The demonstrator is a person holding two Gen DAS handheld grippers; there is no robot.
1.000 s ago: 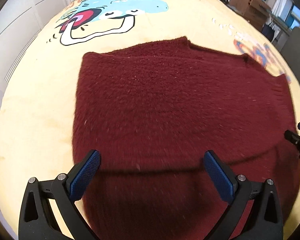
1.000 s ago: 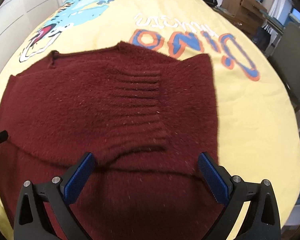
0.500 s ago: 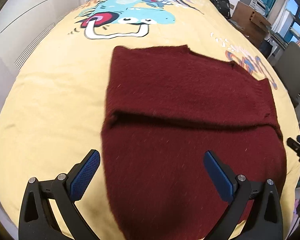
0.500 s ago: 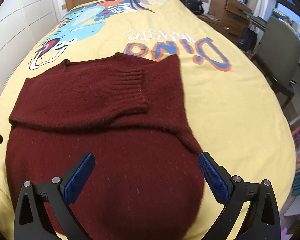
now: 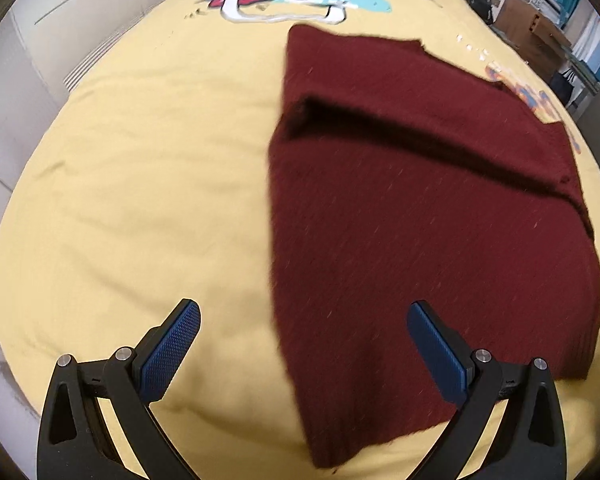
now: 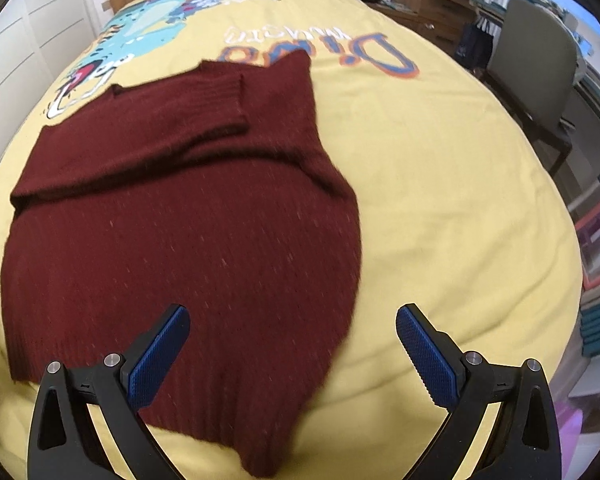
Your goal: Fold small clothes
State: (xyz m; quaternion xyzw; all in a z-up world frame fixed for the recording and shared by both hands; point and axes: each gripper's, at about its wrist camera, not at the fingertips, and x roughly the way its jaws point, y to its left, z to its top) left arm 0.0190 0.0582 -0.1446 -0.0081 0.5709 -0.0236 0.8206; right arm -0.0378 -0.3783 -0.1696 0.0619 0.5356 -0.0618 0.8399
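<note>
A dark red sweater [image 5: 428, 216] lies flat on a yellow bedspread [image 5: 140, 184], near the foot edge of the bed, with both sleeves already folded across the chest. The ribbed cuff [image 6: 216, 98] of one sleeve rests on top of the sweater, toward its collar end. The hem end of the sweater is the part closest to both tools.

The left gripper [image 5: 304, 344] hangs over the sweater's near left corner, its blue fingers spread wide and holding nothing; one finger sits above bare bedspread, the other above the knit. The right gripper [image 6: 292, 346] is likewise wide open and empty, over the near right edge of the sweater.

The likely next step is to pinch the hem corners and fold toward the collar. The risks: a pinch may catch the bedspread along with the knit, or take only the top layer so the hem sags. Uneven lifting could slide the folded sleeves out of place. The soft knit near the bed's edge may also slip off.
</note>
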